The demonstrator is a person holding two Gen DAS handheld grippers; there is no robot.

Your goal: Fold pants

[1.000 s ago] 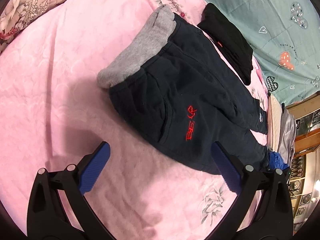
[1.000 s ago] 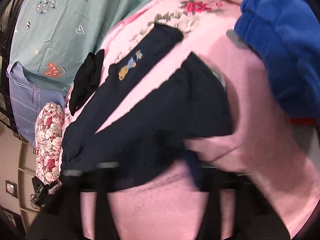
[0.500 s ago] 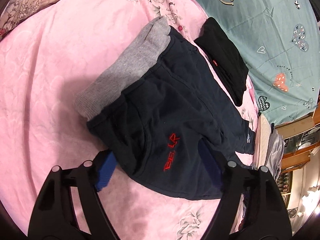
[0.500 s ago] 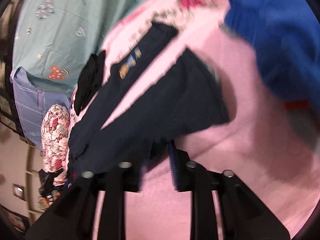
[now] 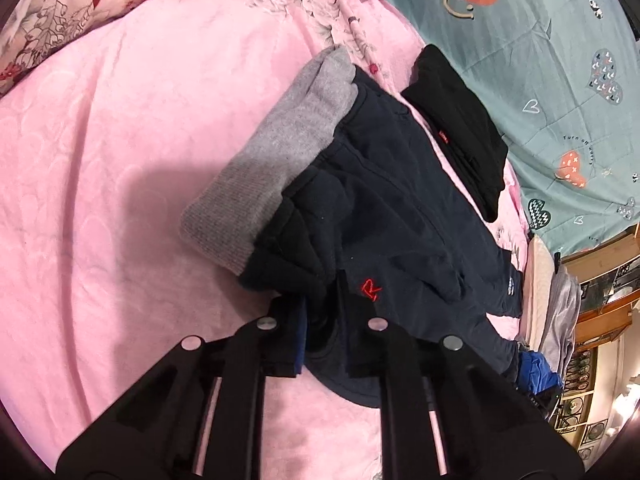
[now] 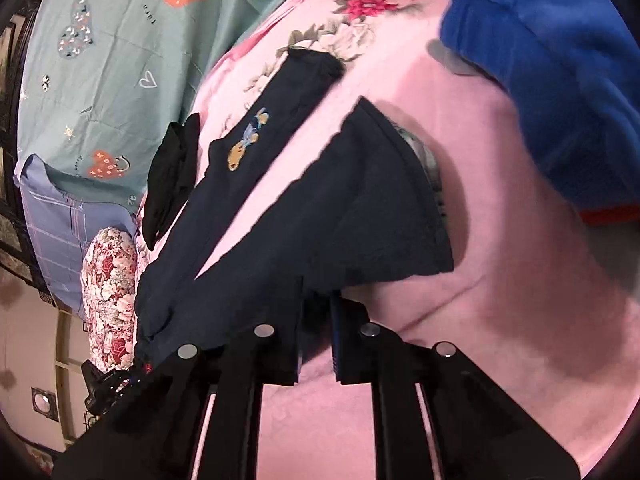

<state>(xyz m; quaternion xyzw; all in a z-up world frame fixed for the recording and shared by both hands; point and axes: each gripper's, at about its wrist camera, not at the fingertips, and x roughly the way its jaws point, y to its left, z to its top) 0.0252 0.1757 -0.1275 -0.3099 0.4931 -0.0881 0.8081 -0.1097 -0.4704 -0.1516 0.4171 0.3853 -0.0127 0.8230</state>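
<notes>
Dark navy pants [image 5: 400, 208] with a grey waistband [image 5: 280, 160] and red stitched letters lie on a pink blanket [image 5: 120, 160]. My left gripper [image 5: 320, 312] is shut on a bunched fold at the pants' near edge, just below the waistband. In the right wrist view the two legs of the pants [image 6: 360, 208] fan apart; the far leg carries a bear patch [image 6: 248, 140]. The jaws of my right gripper [image 6: 316, 312] are closing, and the near leg's edge is pinched between them, close to the hem.
A folded black garment [image 5: 460, 132] lies beside the pants toward the teal patterned sheet [image 5: 540, 60]. A blue garment [image 6: 560, 80] sits at the right of the pink blanket [image 6: 520, 320]. A floral pillow [image 5: 100, 0] lies beyond the waistband. Wooden furniture stands past the bed.
The left jaws went from wide open on the blanket to shut on the pants' near edge. The right jaws opened slightly, then closed on the near leg's edge.
</notes>
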